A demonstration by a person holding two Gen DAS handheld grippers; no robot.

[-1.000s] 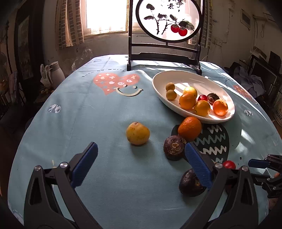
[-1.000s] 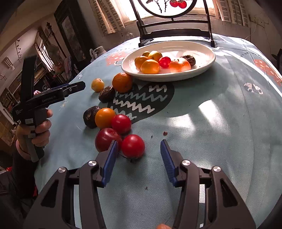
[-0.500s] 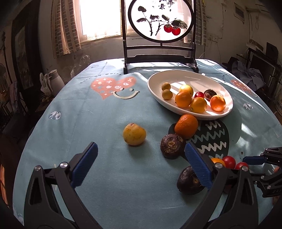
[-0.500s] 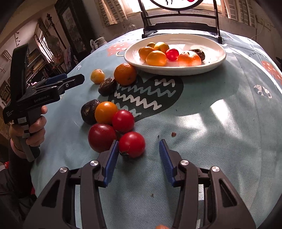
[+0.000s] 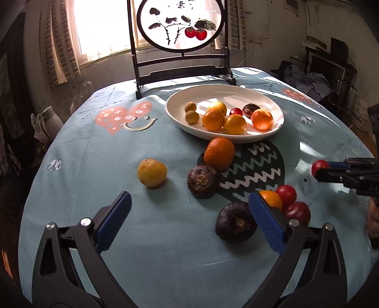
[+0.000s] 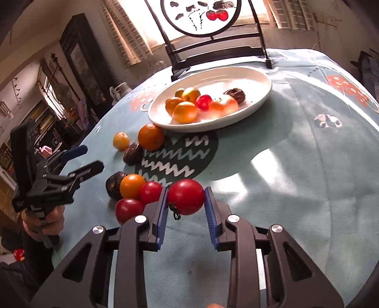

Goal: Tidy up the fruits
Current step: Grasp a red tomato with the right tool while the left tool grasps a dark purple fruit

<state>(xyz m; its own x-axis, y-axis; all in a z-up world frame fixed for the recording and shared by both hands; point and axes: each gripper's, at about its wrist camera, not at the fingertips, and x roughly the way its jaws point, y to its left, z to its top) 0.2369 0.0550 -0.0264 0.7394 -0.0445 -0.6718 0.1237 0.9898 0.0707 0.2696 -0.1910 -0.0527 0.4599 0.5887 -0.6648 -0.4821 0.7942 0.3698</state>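
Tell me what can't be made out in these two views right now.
- Small orange, left wrist view: half hidden behind the left gripper's blue pad.
- Red tomato, right wrist view: its sides are covered by the right gripper's pads.
- Dark fruit, right wrist view: mostly behind that orange.
- Standing panel's writing: cut off by the top edge.

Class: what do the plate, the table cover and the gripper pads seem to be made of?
Plate: probably glazed ceramic; white, glossy, with highlights.
Cover: soft printed fabric; matte, slightly fuzzy.
Right gripper pads: likely ribbed blue rubber or plastic, pressed on the tomato.
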